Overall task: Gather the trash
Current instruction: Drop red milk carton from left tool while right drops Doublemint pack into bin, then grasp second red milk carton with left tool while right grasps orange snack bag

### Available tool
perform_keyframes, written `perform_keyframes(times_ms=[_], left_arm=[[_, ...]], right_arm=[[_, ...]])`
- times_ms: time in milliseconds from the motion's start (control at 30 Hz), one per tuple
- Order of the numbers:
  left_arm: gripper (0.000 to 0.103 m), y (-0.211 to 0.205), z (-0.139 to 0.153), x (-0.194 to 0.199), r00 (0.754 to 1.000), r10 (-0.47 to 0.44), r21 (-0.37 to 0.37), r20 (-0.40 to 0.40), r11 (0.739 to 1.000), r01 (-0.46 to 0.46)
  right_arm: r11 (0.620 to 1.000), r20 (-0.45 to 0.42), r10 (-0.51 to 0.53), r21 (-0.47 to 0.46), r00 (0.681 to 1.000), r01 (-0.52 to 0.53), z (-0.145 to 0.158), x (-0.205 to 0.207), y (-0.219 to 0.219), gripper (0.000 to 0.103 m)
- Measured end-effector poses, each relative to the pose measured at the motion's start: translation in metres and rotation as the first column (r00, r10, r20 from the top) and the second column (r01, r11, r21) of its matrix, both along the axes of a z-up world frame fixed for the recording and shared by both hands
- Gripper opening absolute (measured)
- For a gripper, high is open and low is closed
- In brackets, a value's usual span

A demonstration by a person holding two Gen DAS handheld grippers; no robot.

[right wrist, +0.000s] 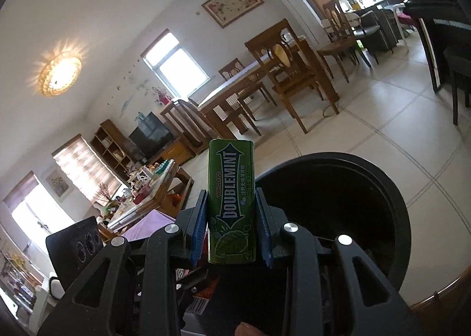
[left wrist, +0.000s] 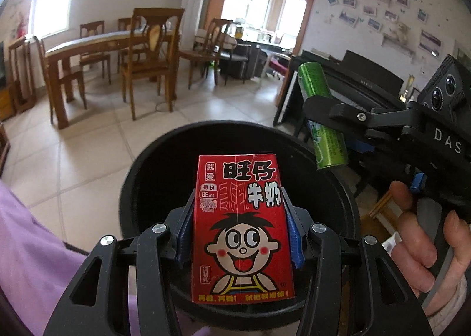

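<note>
Left gripper (left wrist: 240, 236) is clamped on a red milk carton (left wrist: 243, 230), blue pads pressing both its sides. Carton front reads 旺仔牛奶 in big black-and-white characters, w/ 我爱 in a small box top left, 每份 88kcal below that, and faint outlined 复原乳 across the middle; a cartoon boy w/ wide eyes, red cheeks and open mouth fills the lower half, and a yellow text strip runs along the bottom edge, too blurred to read. Carton looks intact, upright in the grip, held right over the mouth of a black round bin (left wrist: 138, 189) w/ a dark interior. Right gripper (right wrist: 231, 212) is closed on a green gum pack (right wrist: 231, 203), again blue pads on both sides. Label runs lengthwise: WRIGLEY'S in small red letters, DOUBLEMINT in white on a dark double-headed arrow, mint leaves drawn at the near end, small Chinese print beside it not legible. Pack is slim, tall, glossy, standing up between the fingers, just left of the bin's (right wrist: 397, 189) rim in the right wrist view. In the left wrist view the same pack (left wrist: 322, 115) shows at the right, tilted, near the bin's far right rim, gripped by the other tool, whose body is marked DAS. Far behind: wooden dining table (left wrist: 97, 44) w/ chairs, a black piano (left wrist: 362, 83) lettered KAWAI at far right, tiled floor (left wrist: 88, 159).
</note>
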State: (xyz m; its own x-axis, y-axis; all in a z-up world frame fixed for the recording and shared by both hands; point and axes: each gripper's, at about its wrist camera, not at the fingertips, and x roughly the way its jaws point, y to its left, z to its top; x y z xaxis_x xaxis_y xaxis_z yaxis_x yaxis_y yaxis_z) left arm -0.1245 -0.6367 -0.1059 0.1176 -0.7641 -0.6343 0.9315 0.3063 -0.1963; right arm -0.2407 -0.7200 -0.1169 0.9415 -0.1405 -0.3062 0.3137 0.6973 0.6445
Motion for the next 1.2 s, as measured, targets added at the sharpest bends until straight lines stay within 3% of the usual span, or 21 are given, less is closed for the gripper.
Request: perform_keyframes(times_ms=[300,400,433,500,567,667,833,1067,1200], left_arm=[[0.051,-0.014,-0.003,-0.002,0.999,-0.025,0.021,0.023,0.999,0.024],[0.054,-0.012,-0.005,-0.005,0.998,-0.039,0.034,0.039,0.999,0.038],[0.061,-0.012,-0.005,-0.007,0.998,-0.037,0.039,0.055,0.999,0.034],[0.092,-0.009,-0.001,-0.012,0.995,-0.015,0.028,0.101,1.000,0.013],[0.098,-0.002,0.003,-0.016,0.989,-0.001,0.003,0.145,1.000,0.001],[0.098,0.005,0.008,-0.019,0.986,-0.011,0.002,0.168,1.000,0.011],[0.098,0.017,0.017,-0.019,0.976,0.003,0.009,0.220,1.000,-0.006],[0.098,0.055,0.034,-0.002,0.978,0.054,-0.010,0.203,0.999,-0.053],[0.098,0.096,0.047,0.016,0.975,0.116,-0.039,0.190,0.993,-0.110]], right_arm=[[1.000,-0.008,-0.016,0.007,1.000,0.016,-0.010,-0.014,0.003,0.031],[1.000,-0.014,-0.027,0.010,1.000,0.027,-0.006,-0.017,0.006,0.038],[1.000,-0.014,-0.019,0.013,1.000,0.020,-0.006,-0.017,0.005,0.057],[0.999,0.012,-0.034,0.023,0.999,0.034,-0.005,-0.023,0.004,0.088],[0.998,0.029,-0.055,0.018,0.998,0.054,-0.002,-0.027,0.004,0.090],[0.998,0.023,-0.065,0.000,0.998,0.065,0.001,-0.030,0.004,0.098],[0.996,0.020,-0.091,-0.016,0.996,0.091,0.002,-0.034,0.006,0.098],[0.996,-0.005,-0.086,-0.011,0.996,0.086,0.005,-0.027,0.013,0.098],[0.998,-0.020,-0.062,-0.014,0.998,0.062,0.010,-0.017,0.022,0.098]])
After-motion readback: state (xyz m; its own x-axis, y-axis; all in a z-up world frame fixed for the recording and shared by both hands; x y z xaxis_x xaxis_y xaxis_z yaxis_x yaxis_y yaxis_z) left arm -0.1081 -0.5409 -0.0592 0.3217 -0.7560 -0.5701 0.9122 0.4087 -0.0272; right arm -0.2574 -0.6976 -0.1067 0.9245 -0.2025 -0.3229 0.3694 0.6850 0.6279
